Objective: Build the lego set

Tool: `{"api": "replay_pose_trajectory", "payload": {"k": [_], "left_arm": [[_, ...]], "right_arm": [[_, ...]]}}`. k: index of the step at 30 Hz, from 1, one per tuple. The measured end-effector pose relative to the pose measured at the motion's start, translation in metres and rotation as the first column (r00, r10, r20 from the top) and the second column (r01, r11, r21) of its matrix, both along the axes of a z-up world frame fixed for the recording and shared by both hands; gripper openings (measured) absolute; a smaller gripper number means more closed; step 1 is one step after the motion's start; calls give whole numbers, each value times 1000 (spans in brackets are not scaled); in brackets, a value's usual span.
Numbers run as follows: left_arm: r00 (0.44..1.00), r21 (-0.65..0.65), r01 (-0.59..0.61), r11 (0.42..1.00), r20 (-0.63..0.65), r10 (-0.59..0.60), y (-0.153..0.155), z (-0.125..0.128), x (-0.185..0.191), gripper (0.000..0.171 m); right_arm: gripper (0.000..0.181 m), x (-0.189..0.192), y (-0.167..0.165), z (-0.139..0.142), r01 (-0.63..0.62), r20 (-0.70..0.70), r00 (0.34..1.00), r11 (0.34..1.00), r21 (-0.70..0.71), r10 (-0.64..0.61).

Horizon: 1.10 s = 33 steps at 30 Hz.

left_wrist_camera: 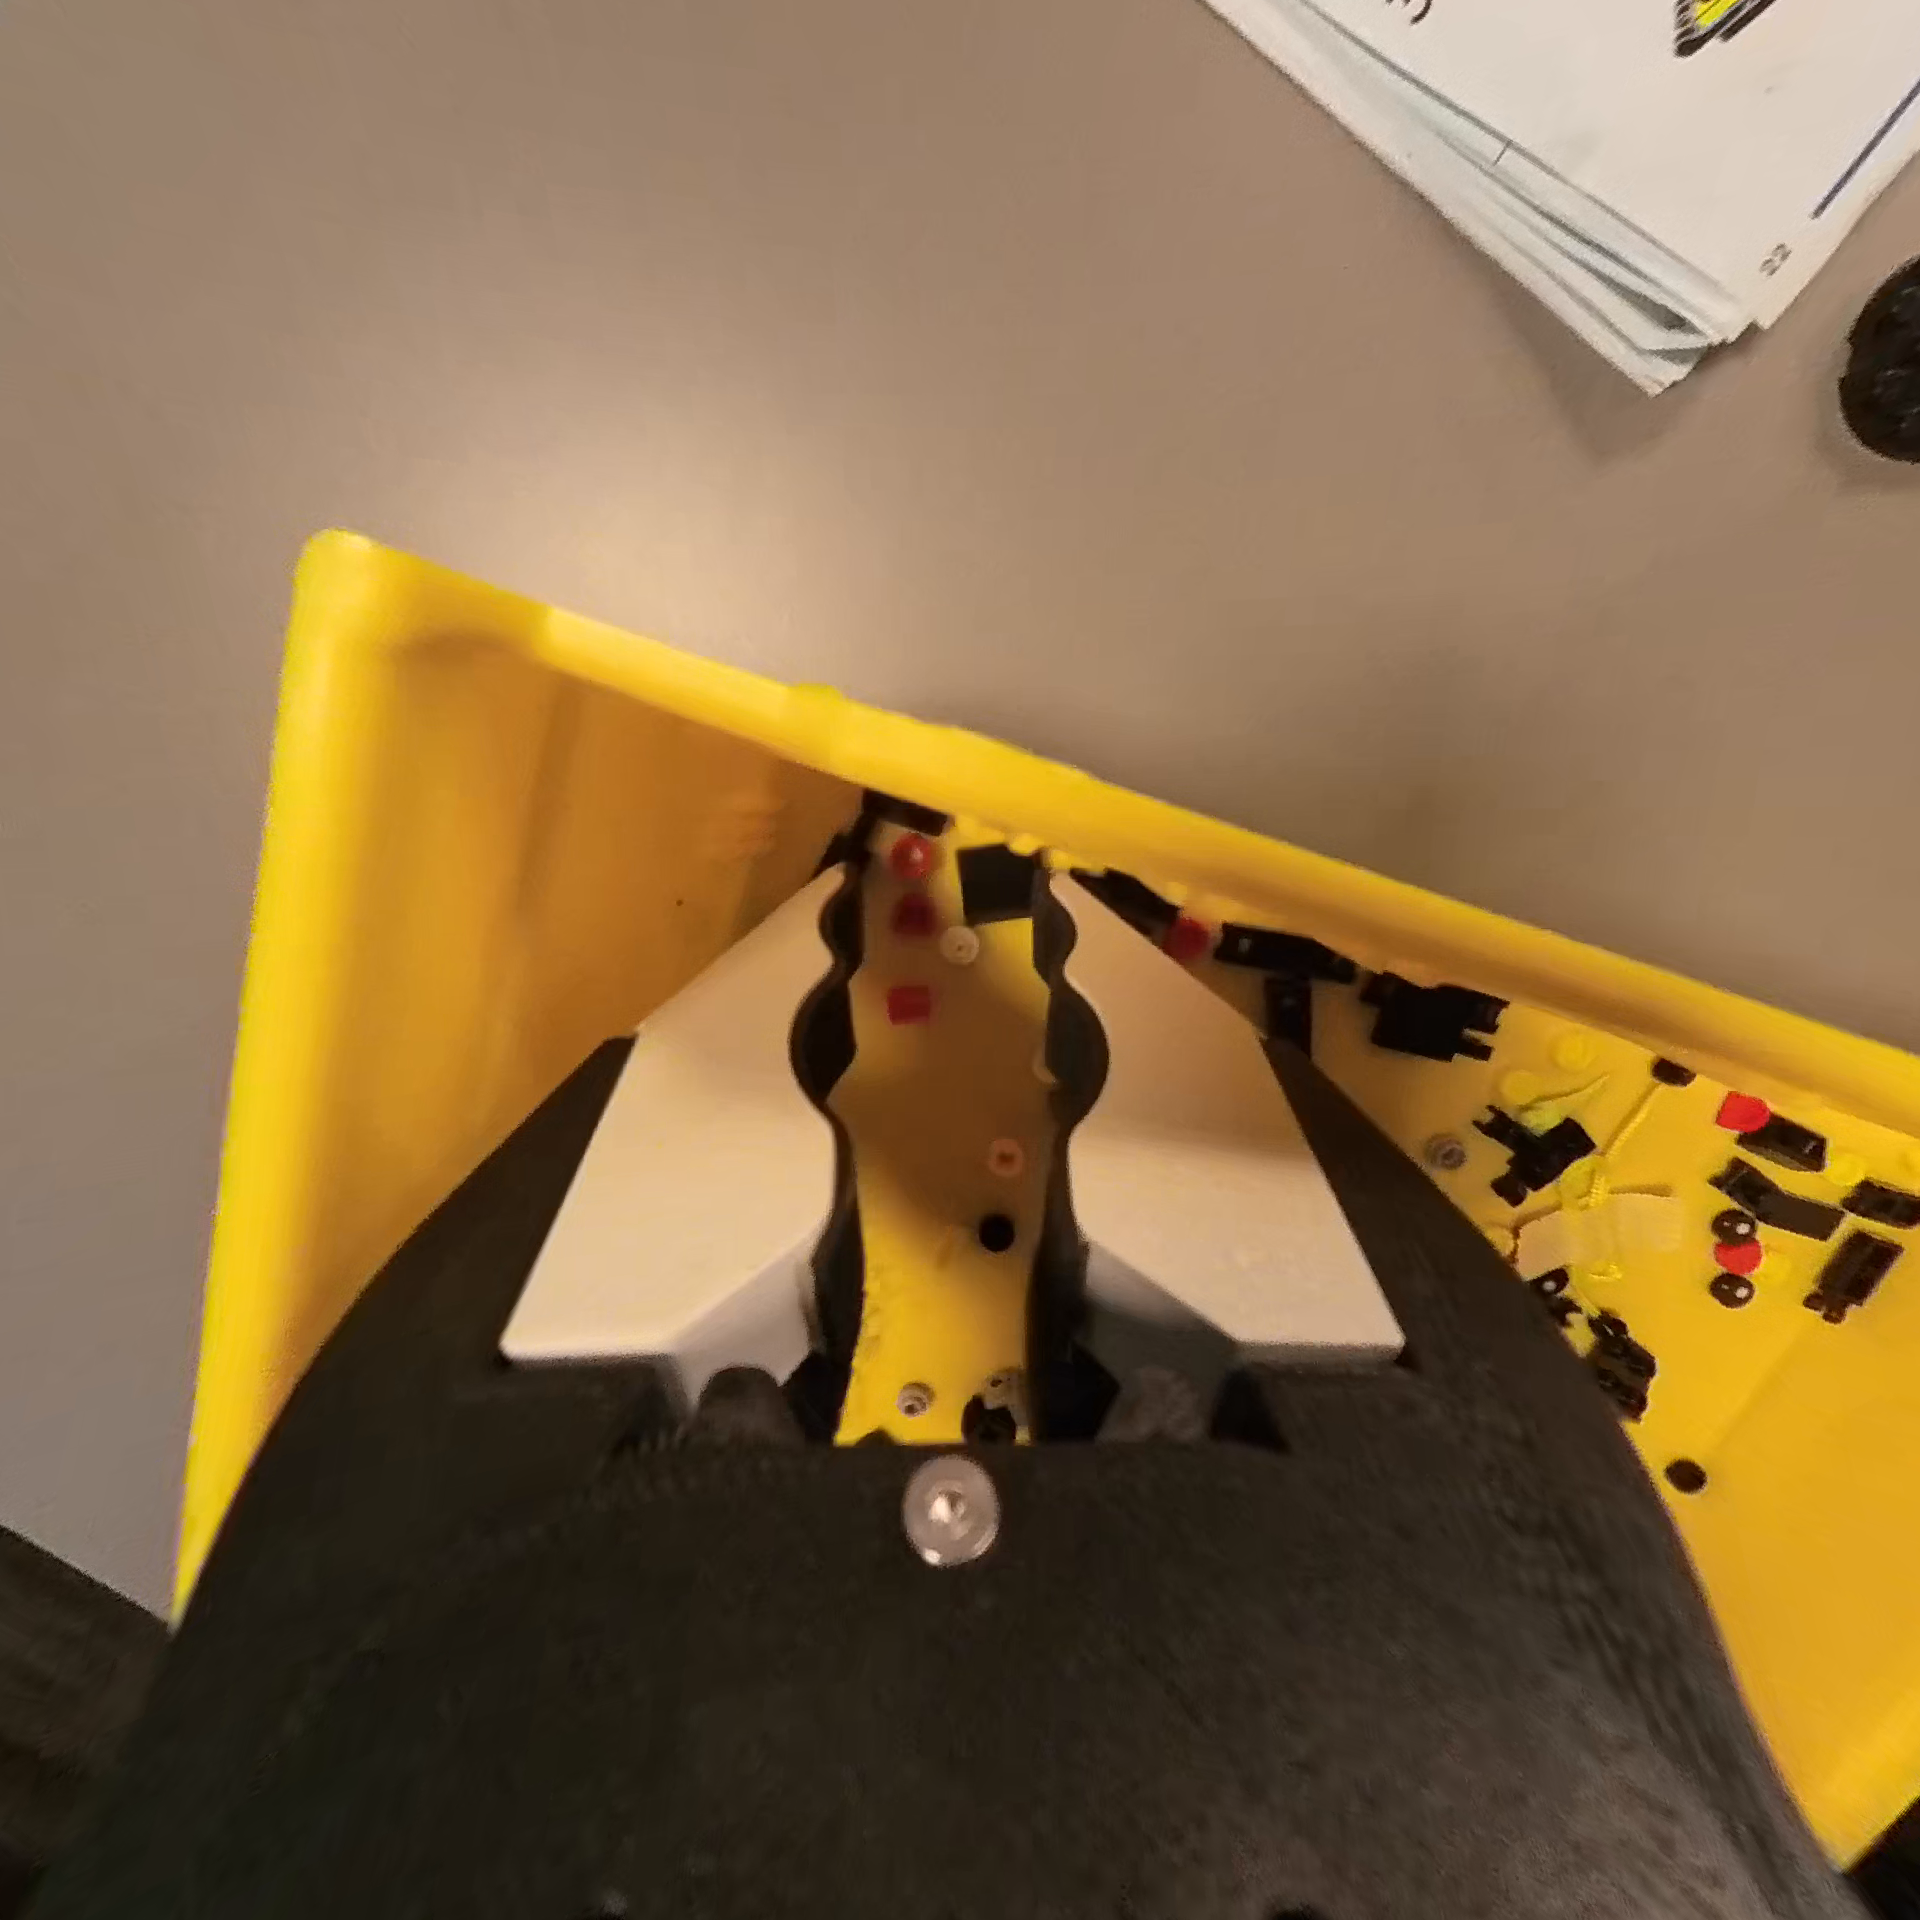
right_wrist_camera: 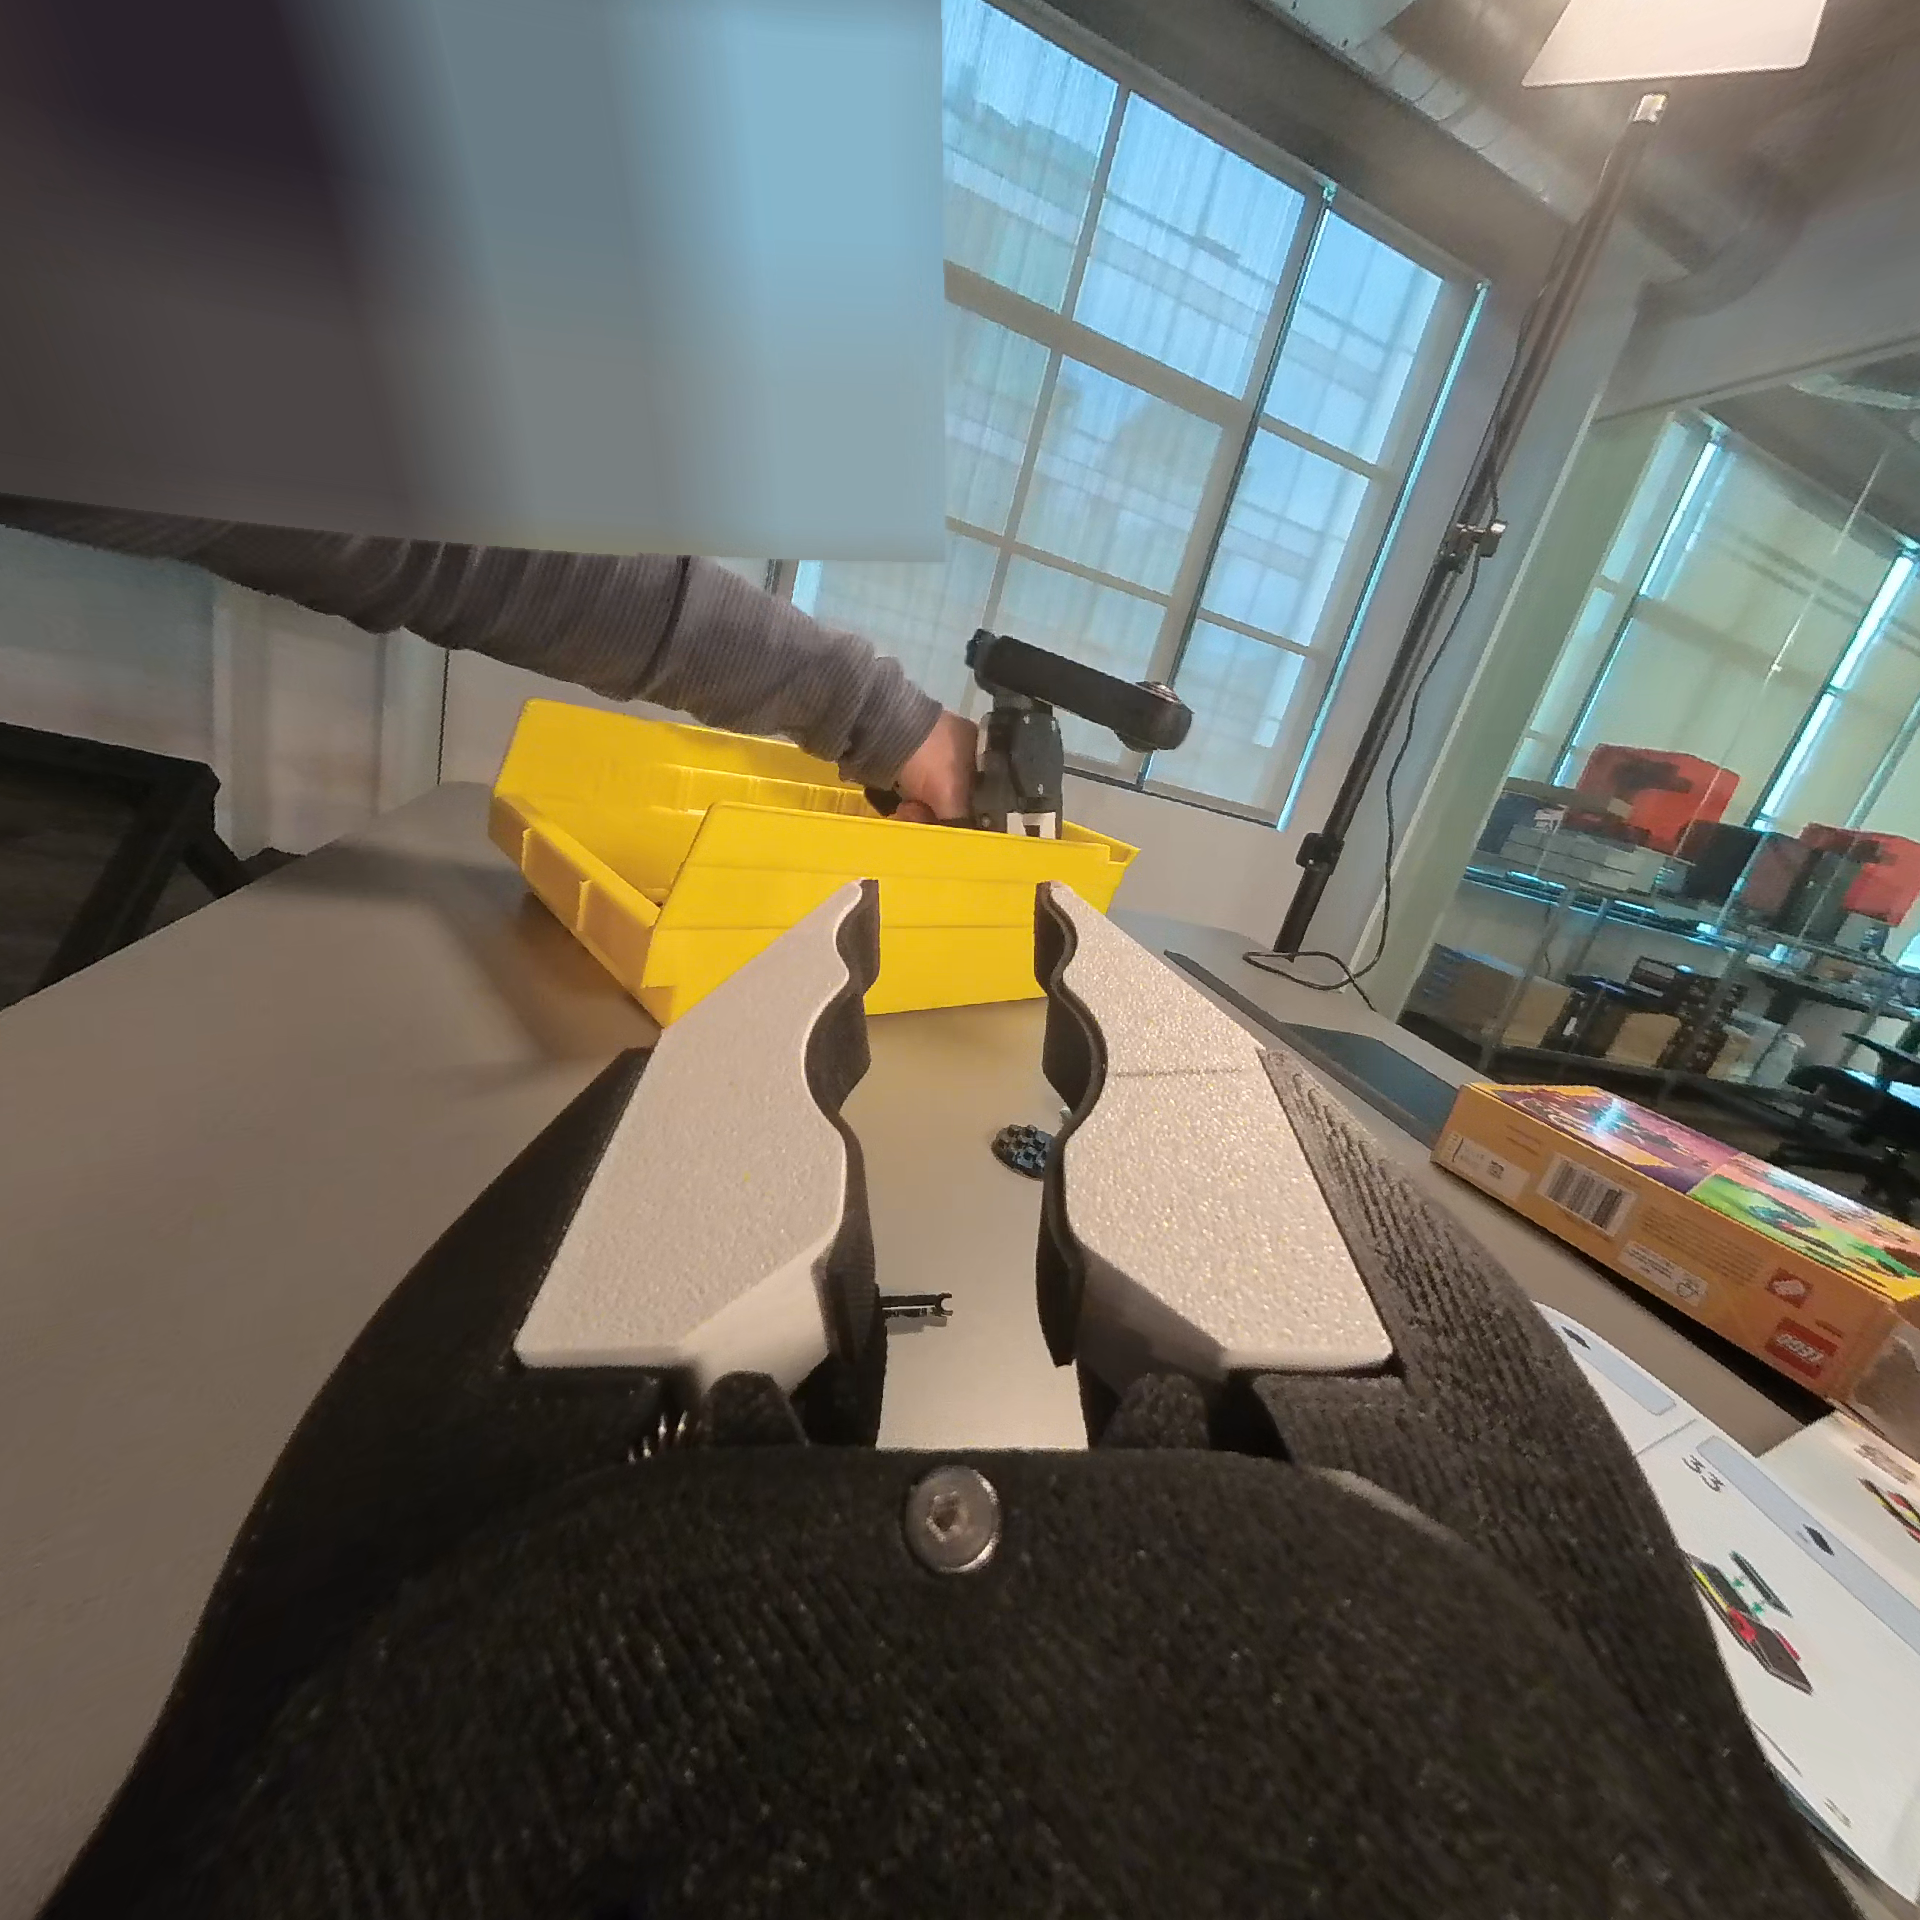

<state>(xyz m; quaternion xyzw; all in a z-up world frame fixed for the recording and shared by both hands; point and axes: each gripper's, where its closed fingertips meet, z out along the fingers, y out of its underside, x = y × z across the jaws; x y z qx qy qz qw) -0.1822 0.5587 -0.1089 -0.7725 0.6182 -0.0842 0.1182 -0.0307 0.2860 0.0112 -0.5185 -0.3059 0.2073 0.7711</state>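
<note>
A yellow bin [left_wrist_camera: 665,665] holds several small black, red and yellow lego pieces on its floor. My left gripper [left_wrist_camera: 945,883] is open and empty, lowered into the bin's far corner over two red pieces [left_wrist_camera: 912,883] and a black piece [left_wrist_camera: 992,881]. In the right wrist view the bin [right_wrist_camera: 914,935] stands on the grey table, with the left gripper's body [right_wrist_camera: 1013,769] and a hand inside it. My right gripper [right_wrist_camera: 956,894] is open and empty, held above the table short of the bin. A small black round lego part [right_wrist_camera: 1023,1138] and a thin black pin [right_wrist_camera: 914,1311] lie on the table between its fingers.
An instruction booklet lies at the top right of the left wrist view [left_wrist_camera: 1621,156] and at the right in the right wrist view [right_wrist_camera: 1766,1558]. A black round part [left_wrist_camera: 1886,374] lies beside it. The lego box [right_wrist_camera: 1683,1205] sits at the table's right. A lamp stand [right_wrist_camera: 1455,540] rises behind. The gap from one gripper's tips to the other's is roughly 35 centimetres.
</note>
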Motion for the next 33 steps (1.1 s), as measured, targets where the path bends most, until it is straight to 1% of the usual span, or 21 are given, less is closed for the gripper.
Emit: {"api": "replay_pose_trajectory", "payload": {"k": [4, 6, 7, 11, 15, 18, 24, 27, 30, 31, 33], "left_arm": [[1000, 13, 14, 1000, -1, -14, -4, -1, -1, 25], [1000, 19, 1, 1000, -17, -1, -4, -1, -4, 23], [999, 21, -26, 999, -23, 26, -2, -1, -6, 22], [979, 43, -200, 979, -37, 201, 12, 0, -15, 19], [948, 9, -317, 948, 15, 317, 15, 4, -15, 17], [928, -30, -368, 929, 42, 369, 14, 7, -13, 17], [923, -95, -384, 919, -17, 384, 3, -3, -17, 22], [923, -75, -384, 920, -10, 385, 7, -3, -16, 22], [925, -47, -380, 924, -10, 380, 11, -4, -17, 19], [925, -37, -379, 925, -12, 379, 13, -4, -18, 15], [931, -35, -364, 931, -16, 364, 12, -4, -19, 15]], "right_arm": [[27, -1, 0, 0, 0, 4, 1000, 1000, 2, 0], [27, -1, 0, 0, 0, 4, 1000, 1000, 2, 0], [27, -1, 0, 0, 0, 4, 1000, 1000, 1, 0], [27, 0, 0, 0, 0, 3, 1000, 1000, 1, 0], [27, 0, 0, 0, -2, 1, 1000, 1000, 0, 2], [27, 0, 0, 0, -4, -3, 1000, 1000, -2, 4], [27, 0, 0, 0, -5, -3, 1000, 1000, -2, 4], [27, 0, 0, 0, -5, -2, 1000, 1000, -2, 5], [27, -1, 0, 0, -6, -2, 1000, 1000, -2, 6], [27, -1, 0, 0, -6, -2, 1000, 1000, -2, 6], [27, -1, 0, 0, -7, -3, 1000, 1000, -2, 7]]}}
